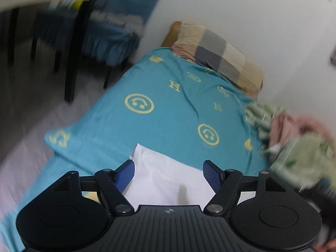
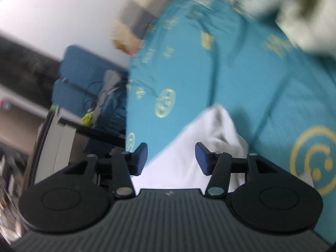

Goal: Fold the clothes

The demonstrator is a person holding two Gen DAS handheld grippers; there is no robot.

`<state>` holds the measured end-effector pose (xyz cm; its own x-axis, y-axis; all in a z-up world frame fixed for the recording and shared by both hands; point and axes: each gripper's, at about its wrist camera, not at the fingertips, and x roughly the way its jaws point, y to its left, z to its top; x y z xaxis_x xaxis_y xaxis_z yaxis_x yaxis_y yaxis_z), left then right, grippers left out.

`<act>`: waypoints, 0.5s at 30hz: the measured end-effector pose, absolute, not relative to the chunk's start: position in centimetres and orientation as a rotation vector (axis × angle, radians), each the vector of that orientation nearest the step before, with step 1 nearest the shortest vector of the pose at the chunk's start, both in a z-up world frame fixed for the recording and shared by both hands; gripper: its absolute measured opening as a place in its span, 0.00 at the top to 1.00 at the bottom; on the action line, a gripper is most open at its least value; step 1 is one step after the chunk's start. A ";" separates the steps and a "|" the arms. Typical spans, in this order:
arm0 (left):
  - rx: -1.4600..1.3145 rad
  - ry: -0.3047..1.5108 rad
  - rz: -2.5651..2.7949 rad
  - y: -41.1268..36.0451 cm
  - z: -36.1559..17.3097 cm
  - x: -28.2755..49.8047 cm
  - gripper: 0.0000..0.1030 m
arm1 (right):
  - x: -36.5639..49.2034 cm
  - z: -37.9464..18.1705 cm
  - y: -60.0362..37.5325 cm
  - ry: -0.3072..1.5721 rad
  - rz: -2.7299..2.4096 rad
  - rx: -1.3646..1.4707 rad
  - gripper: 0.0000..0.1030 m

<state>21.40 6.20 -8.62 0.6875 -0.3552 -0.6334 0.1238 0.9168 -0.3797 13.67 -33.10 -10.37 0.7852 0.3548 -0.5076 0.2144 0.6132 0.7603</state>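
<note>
Left wrist view: left gripper (image 1: 168, 173) has its fingers spread wide with nothing between the blue pads (image 1: 212, 175); it hovers above a white garment (image 1: 168, 178) lying on the teal bedsheet (image 1: 168, 109) near the bed's edge. Likely lined up to take a hem or corner, not yet gripping. A pile of green and pink clothes (image 1: 294, 138) sits off to the right on the bed, probably waiting their turn. Checked pillow (image 1: 218, 52) is at the far end against the wall. View is motion-blurred.

Right wrist view: right gripper (image 2: 171, 157) is also spread, holding nothing, with the white garment directly below and ahead, one bunched corner pointing away over the sheet. The pale clothes heap (image 2: 294, 10) is at top right, well apart. Both tools over one garment suggests a two-point pick-up for the fold. Heavy blur.
</note>
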 end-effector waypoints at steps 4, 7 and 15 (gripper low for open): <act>-0.248 0.833 -0.288 4.3 -10.5 22.8 0.28 | 15.7 -9.7 -31.3 0.693 0.125 0.715 0.48; -0.138 0.880 -0.290 2.9 -12.3 24.1 0.28 | 17.5 -11.0 -29.9 0.754 0.098 0.565 0.48; -0.043 0.900 -0.291 1.7 -13.9 24.7 0.28 | 18.4 -12.8 -27.7 0.792 0.083 0.373 0.49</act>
<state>24.66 1.71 -13.90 0.5848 -0.2679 -0.7657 0.2317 0.9597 -0.1589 18.43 -27.73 -12.84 0.7030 0.2114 -0.6790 0.0652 0.9316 0.3575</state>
